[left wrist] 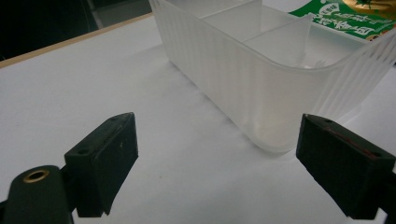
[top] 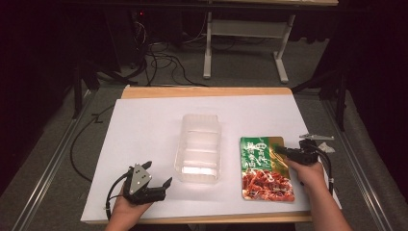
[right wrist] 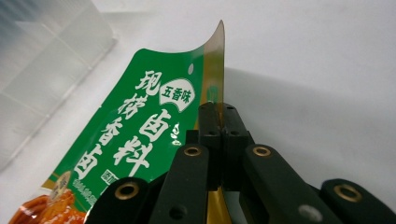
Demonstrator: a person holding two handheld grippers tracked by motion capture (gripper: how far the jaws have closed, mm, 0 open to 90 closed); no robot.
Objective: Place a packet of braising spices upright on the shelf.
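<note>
Two grippers were on hand at the near edge of the worktop [top: 144,125], which was covered in white sheet. Left gripper [top: 154,180]: jaws spread wide, nothing between them, resting low and aimed toward the near corner of the clear container [left wrist: 261,74], just short of it; likely parked in readiness to steady that container. Right gripper [right wrist: 218,122]: jaws closed flat on the gold side edge of the green seasoning packet [right wrist: 140,126], that edge lifted and curling upward, the rest of the packet still lying on the white sheet; probably pinched at the margin because a flat pouch offers no other purchase. Packet location: right of the container and near it, printed face up. Container: translucent, ribbed walls, divided into compartments, all apparently empty, standing mid-worktop. Beyond: a wooden strip at the far edge, then grey carpeted floor, loose black cables [top: 163,60], the white legs of a frame [top: 208,48], dark surroundings.
</note>
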